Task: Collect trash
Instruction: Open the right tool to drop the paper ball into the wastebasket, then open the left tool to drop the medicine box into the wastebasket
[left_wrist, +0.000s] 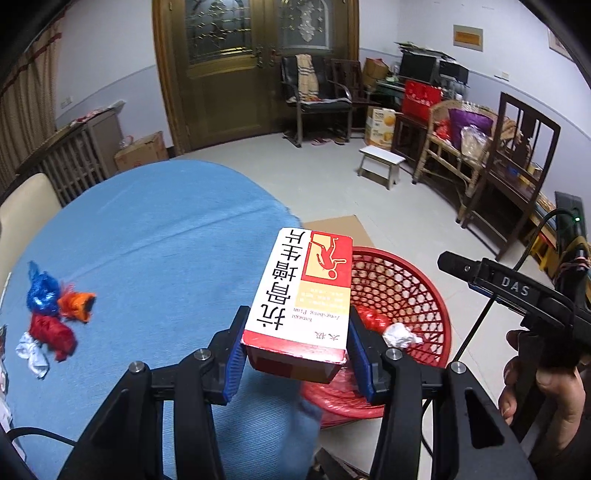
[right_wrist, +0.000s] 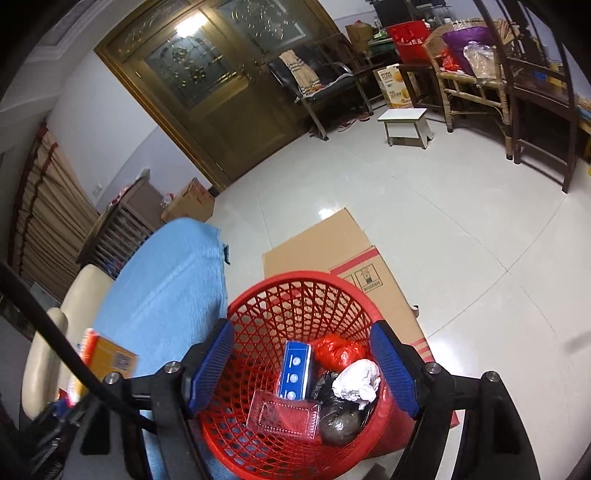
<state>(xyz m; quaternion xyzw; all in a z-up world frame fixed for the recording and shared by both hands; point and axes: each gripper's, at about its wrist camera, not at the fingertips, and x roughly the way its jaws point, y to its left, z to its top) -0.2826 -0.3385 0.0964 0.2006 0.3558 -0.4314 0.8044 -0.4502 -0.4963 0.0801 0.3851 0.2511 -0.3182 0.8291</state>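
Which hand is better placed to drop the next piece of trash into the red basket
Left. The left gripper is clamped on the medicine box near the red basket. The right gripper hangs open and empty over the basket.

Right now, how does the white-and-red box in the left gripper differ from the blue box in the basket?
The white-and-red box is clamped between the left gripper fingers, up by the table edge; the blue box lies loose inside the red basket. The white-and-red box carries large black characters; the blue box shows small round marks. Both are small cartons.
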